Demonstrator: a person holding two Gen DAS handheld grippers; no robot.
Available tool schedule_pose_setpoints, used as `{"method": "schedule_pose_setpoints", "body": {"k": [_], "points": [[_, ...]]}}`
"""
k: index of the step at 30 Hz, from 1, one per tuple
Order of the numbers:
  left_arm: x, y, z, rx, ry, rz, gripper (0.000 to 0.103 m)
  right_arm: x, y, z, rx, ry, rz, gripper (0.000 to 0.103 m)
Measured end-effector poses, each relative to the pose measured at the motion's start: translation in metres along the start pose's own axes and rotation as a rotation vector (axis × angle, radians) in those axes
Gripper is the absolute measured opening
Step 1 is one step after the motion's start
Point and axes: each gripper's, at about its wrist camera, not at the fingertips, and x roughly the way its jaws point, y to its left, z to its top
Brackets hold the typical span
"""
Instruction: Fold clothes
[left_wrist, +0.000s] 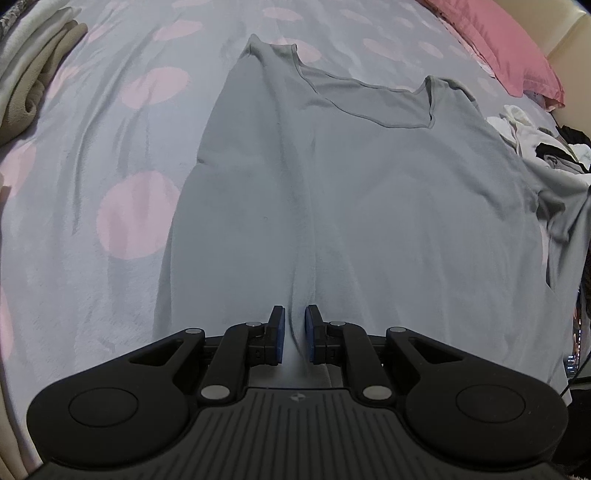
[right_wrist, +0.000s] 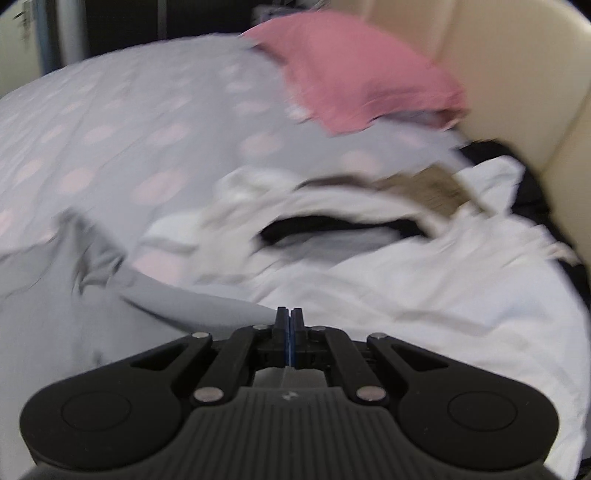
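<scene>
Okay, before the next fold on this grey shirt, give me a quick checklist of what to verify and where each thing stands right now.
1. Left claw pinching the grey shirt hem: ok, fabric bunched between its pads.
2. Right claw shut: ok.
3. Right claw holding shirt fabric: cannot tell, view blurred.
4. Left side folded in: ok.
5. Right sleeve folded in: not ok.
6. Clothes pile clear of the shirt: not ok, it touches the right side.

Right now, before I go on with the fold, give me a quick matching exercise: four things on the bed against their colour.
Things:
1. T-shirt spread on the bed
2. Pillow
3. Bedsheet
4. Left gripper pads

Colours:
A. blue
B. pink
C. plain grey
D. grey with pink dots

Pairs: 1-C, 2-B, 3-D, 4-A
</scene>
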Motion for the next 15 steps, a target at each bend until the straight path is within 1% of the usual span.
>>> {"method": "schedule_pose_setpoints", "body": {"k": [2,4,7,10,11,13,15], "points": [[0.002,-0.001,0.001,0.002,-0.004,0.0,0.01,0.005,-0.014,0.007,0.029,-0.017,-0.041,0.0],[0.003,-0.001,0.001,0.003,-0.006,0.0,0.01,0.012,-0.023,0.011,0.059,-0.016,-0.058,0.0],[0.005,0.001,0.001,0.002,-0.007,-0.001,0.01,0.024,-0.027,0.011,0.087,0.01,-0.044,0.001],[0.007,0.001,0.001,0.004,-0.004,-0.001,0.01,0.03,-0.023,0.008,0.075,0.026,-0.016,0.002],[0.006,0.001,0.001,0.003,-0.003,-0.002,0.01,0.029,-0.023,0.007,0.075,0.029,-0.008,0.005],[0.005,0.001,0.0,0.002,-0.002,-0.002,0.01,0.023,-0.025,0.007,0.098,0.02,0.001,0.005],[0.003,0.001,0.0,0.002,-0.004,-0.002,0.01,0.013,-0.029,0.006,0.133,0.004,0.024,0.013]]}}
